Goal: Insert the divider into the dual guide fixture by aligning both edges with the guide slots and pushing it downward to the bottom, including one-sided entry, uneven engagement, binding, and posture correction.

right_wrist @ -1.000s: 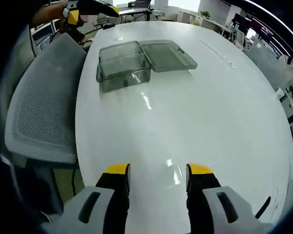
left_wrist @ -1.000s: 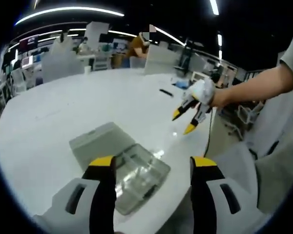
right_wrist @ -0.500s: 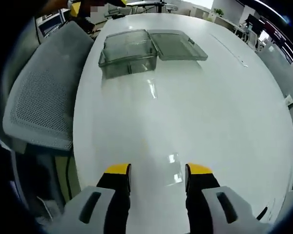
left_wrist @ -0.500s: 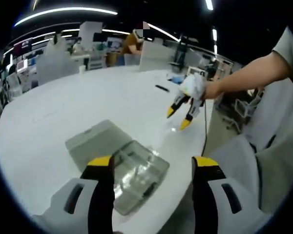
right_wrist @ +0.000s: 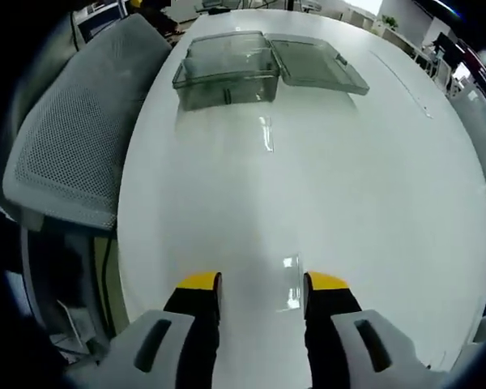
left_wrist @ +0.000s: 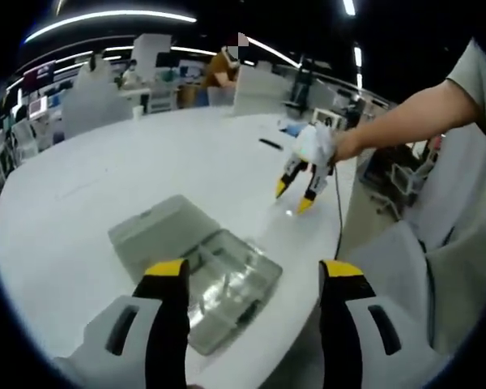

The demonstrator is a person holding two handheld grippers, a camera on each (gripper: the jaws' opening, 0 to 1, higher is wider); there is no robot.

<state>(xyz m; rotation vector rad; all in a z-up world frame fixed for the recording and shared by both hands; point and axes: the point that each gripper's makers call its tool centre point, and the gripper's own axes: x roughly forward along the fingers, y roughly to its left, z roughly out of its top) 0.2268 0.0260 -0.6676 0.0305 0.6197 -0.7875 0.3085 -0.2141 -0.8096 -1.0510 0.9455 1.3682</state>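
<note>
In the left gripper view the left tongs (left_wrist: 255, 271) stand wide open with nothing between the yellow-tipped jaws, poised above a clear plastic box (left_wrist: 227, 288) that sits near the edge of the white counter (left_wrist: 105, 186). The box's lid (left_wrist: 158, 235) lies open flat on the counter, joined to the box at about 10 o'clock from it. Thin clear walls show inside the box (whether one of them is the divider I cannot tell). At about 2 o'clock from the box, well apart from it, the right tongs (left_wrist: 295, 194) point down at the counter with the jaws slightly parted and empty, held by a person's hand (left_wrist: 317, 146). In the right gripper view the right tongs (right_wrist: 261, 284) are open and empty over the bare counter (right_wrist: 348, 203), with the box (right_wrist: 225, 69) far off at 12 o'clock, its lid (right_wrist: 320, 65) lying flat at 3 o'clock of it. A grey mesh chair (right_wrist: 73, 138) stands just beside the counter's edge at 9 o'clock.
</note>
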